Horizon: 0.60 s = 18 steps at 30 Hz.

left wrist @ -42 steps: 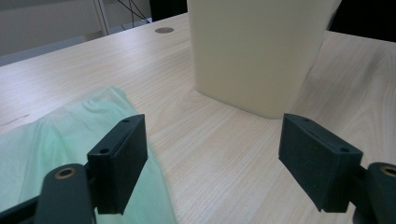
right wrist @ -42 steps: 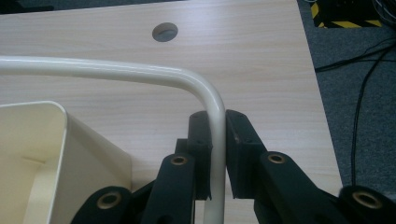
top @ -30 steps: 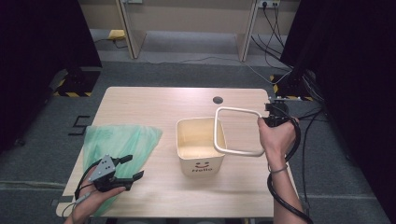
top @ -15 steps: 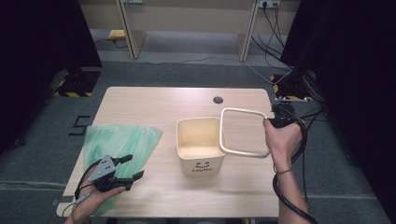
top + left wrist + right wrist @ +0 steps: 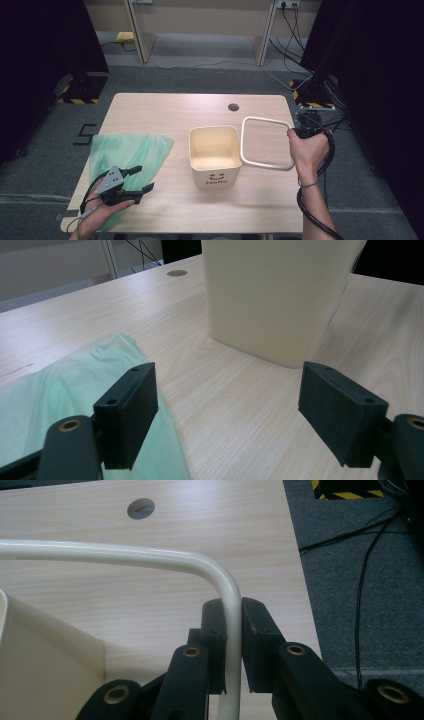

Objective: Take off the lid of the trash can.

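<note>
A cream ring (image 5: 266, 143), a cream bin (image 5: 215, 155) with a black smiley, a pale green bag (image 5: 127, 152), a light wood table (image 5: 200, 107)

I see my left gripper (image 5: 134, 182) low, jaws wide apart; my right gripper (image 5: 233, 630) raised, jaws clamped tight.

This looks like a recording lab or test studio. Black curtains (image 5: 45, 65) hang on both sides, cables (image 5: 300, 30) run over the grey carpet floor (image 5: 210, 80), yellow-black hazard tape (image 5: 75, 100) marks stand bases, and one plain wooden worktop (image 5: 165, 107) stands in the middle.
</note>
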Each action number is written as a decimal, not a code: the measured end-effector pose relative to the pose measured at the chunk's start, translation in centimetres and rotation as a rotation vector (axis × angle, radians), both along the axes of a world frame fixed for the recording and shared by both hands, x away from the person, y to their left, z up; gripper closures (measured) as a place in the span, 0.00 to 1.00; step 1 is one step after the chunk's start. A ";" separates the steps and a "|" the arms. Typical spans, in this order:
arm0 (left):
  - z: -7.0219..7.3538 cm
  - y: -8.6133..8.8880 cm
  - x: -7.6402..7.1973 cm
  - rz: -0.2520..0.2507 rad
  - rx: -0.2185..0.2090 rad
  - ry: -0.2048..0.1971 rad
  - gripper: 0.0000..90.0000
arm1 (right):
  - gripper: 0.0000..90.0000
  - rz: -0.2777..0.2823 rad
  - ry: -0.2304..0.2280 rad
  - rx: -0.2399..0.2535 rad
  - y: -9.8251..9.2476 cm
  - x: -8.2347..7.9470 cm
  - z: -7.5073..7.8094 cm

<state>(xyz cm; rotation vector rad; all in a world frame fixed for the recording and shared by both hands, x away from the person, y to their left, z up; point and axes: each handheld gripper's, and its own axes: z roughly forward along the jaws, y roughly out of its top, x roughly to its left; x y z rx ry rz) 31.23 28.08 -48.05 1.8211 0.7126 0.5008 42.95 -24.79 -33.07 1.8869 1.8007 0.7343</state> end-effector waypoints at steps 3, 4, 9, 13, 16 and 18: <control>0.0 0.0 0.0 -0.001 0.001 0.000 0.26 | 0.90 -0.005 0.001 -0.002 -0.3 -0.1 0.0; 0.0 0.0 0.0 -0.001 0.001 0.000 0.26 | 0.90 -0.006 0.000 -0.002 -0.3 -0.1 0.0; 0.0 0.0 0.0 0.001 0.000 0.000 0.26 | 0.90 -0.014 0.007 -0.001 -0.6 -0.1 0.0; 0.0 0.1 0.0 0.001 0.000 0.001 0.26 | 0.90 -0.017 0.009 -0.003 -0.9 -0.1 -0.2; 0.0 0.1 0.0 0.001 0.001 0.000 0.26 | 0.90 -0.022 0.010 -0.001 -1.0 -0.1 -0.3; 0.0 0.1 0.0 0.002 0.001 0.000 0.26 | 0.90 -0.022 0.012 -0.004 -1.2 -0.1 -0.4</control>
